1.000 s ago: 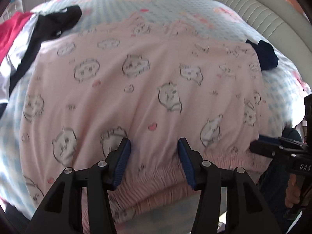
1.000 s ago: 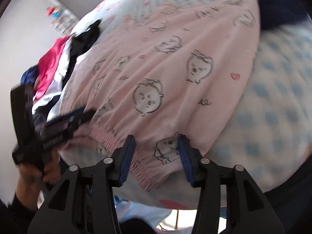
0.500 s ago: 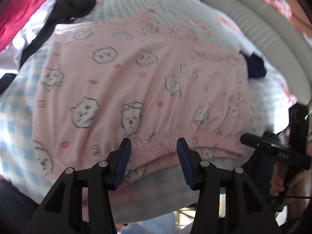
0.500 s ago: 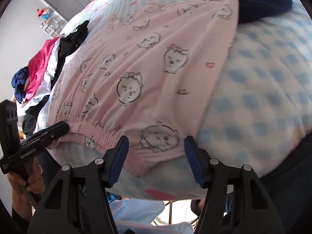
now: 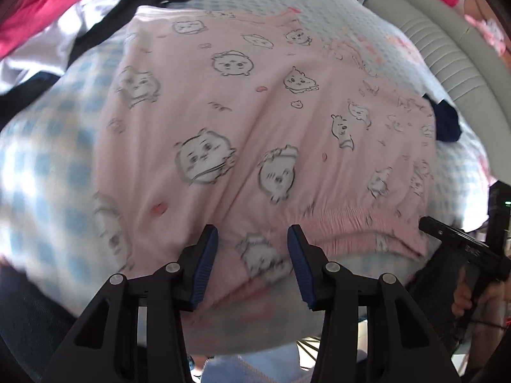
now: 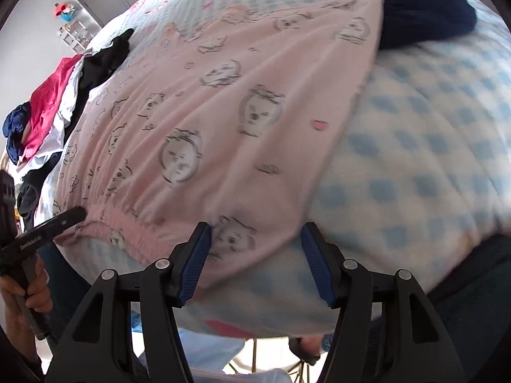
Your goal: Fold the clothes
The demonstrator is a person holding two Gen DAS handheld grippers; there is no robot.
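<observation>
1. Left gripper [image 5: 252, 261] just narrowing, half open, pads astride the near-left corner of the pink pyjama bottoms [image 5: 255, 127], not yet pinching.
2. Right gripper [image 6: 255, 255] widened, now steady, straddling the near-right corner, gripping nothing.
3. Garment flat on the checked bed [image 6: 415, 159]; clothes pile [image 5: 64, 16] at eleven o'clock.
4. Looks set for a first fold.

Pyjama bottoms [image 5: 271, 121] lie on the bed [image 5: 48, 166], clothes pile [image 5: 57, 25] seemingly left.
</observation>
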